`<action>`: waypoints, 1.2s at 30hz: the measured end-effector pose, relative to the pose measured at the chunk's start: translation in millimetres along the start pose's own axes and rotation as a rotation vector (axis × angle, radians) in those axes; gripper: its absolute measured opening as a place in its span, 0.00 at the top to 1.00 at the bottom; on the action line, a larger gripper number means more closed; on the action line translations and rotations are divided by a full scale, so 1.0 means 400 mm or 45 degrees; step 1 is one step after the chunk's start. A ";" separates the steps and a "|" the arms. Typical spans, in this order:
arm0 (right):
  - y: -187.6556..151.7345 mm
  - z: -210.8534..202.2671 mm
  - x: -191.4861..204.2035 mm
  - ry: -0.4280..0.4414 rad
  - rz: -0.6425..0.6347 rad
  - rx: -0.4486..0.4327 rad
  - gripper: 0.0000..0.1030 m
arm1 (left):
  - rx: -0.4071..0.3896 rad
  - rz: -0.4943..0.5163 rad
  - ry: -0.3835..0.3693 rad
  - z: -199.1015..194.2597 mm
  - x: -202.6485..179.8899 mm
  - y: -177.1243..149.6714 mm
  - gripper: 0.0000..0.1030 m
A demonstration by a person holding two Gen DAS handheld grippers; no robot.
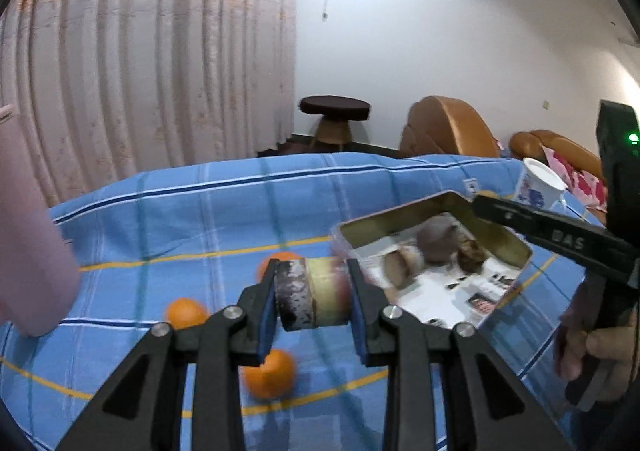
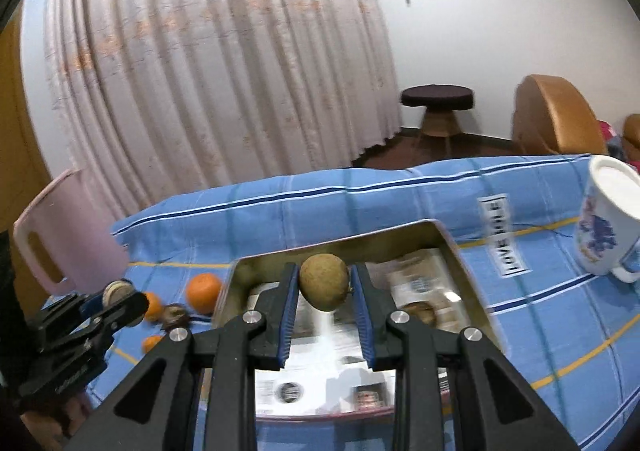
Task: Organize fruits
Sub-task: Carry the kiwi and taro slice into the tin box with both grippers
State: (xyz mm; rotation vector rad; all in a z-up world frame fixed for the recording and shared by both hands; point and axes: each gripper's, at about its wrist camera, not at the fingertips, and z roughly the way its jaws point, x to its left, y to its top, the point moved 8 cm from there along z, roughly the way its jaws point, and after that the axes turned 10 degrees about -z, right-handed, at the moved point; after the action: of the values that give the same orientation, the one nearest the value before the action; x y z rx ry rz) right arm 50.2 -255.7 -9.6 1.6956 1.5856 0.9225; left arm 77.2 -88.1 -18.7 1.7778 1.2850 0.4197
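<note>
A round brown fruit [image 2: 325, 288] is squeezed between the closed-in fingers of the right gripper [image 2: 325, 315] over the shiny metal tin [image 2: 448, 239], likely for dropping in, while a stubby purple-and-green fruit chunk [image 1: 312, 293] is pinched tight by the left gripper [image 1: 314, 311] above the blue checked cloth [image 1: 200, 211].

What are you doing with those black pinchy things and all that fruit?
A person is sorting fruit with a gripper in each hand. The left gripper is clamped on a short cut piece of sugarcane, held above the blue tablecloth. The right gripper holds a brownish round fruit over the metal tin, which already has a few pieces inside. Some oranges lie on the cloth, not yet moved.
</note>
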 end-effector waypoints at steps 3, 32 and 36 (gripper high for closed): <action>-0.009 0.012 -0.043 -0.025 0.005 0.030 0.72 | 0.035 0.021 -0.040 0.028 -0.069 -0.004 0.69; -0.084 0.069 -0.085 -0.047 -0.081 0.193 0.72 | 0.174 0.113 0.004 0.181 -0.250 -0.077 0.68; -0.087 0.075 -0.095 -0.006 -0.018 0.208 0.65 | 0.154 0.101 -0.013 0.168 -0.254 -0.071 0.39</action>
State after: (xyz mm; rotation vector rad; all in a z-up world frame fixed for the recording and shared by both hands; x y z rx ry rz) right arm 54.7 -290.4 -57.9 1.7925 1.7078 0.8003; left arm 65.8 -206.7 -57.3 1.9346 1.2592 0.3834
